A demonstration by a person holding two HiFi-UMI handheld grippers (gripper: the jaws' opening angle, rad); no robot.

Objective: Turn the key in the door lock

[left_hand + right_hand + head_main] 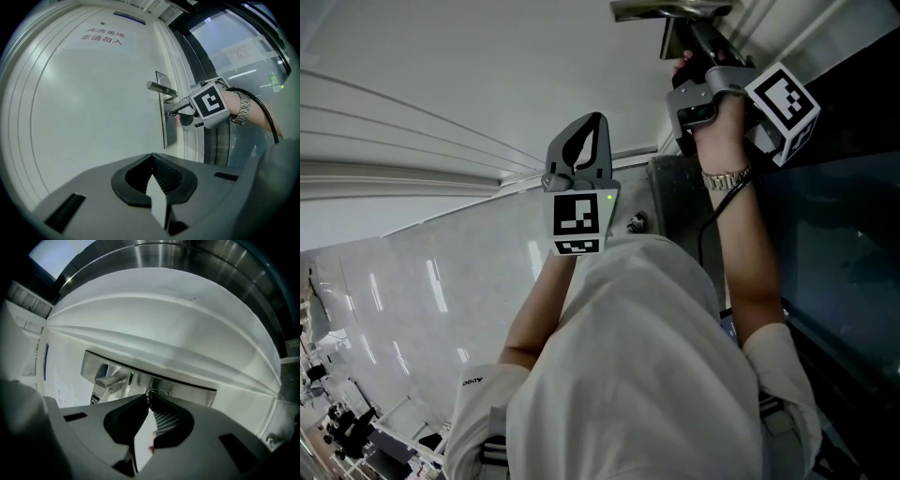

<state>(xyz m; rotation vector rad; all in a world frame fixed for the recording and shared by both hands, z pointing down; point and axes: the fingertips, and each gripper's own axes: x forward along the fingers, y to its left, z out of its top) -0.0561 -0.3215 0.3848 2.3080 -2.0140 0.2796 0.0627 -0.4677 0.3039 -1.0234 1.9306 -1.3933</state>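
1. Key sits in the lock plate of the white door, low in the middle of the right gripper view. Only its head and a thin wire ring show past the fingertips.
2. Right gripper has its fingers drawn narrow, with the tips pinched on the head of the key. Nothing else is between them.
3. Handle juts from the same metal plate, just left of the key in the right gripper view. In the left gripper view it stands out above the right gripper's tip, right of centre.
4. Left gripper hangs well apart from the door, in the middle of the head view. Its fingers are closed tip to tip with nothing held, and it points towards the door.
5. Marker cube rides on the right gripper, at centre right of the left gripper view. Just behind it a wristwatch circles the person's wrist. A black cable arcs over the forearm towards the right edge.
6. Red writing is printed on the door at the upper left of the left gripper view.
7. Glass panel fills the upper right of that view, beside the door frame, with pale reflections on it.
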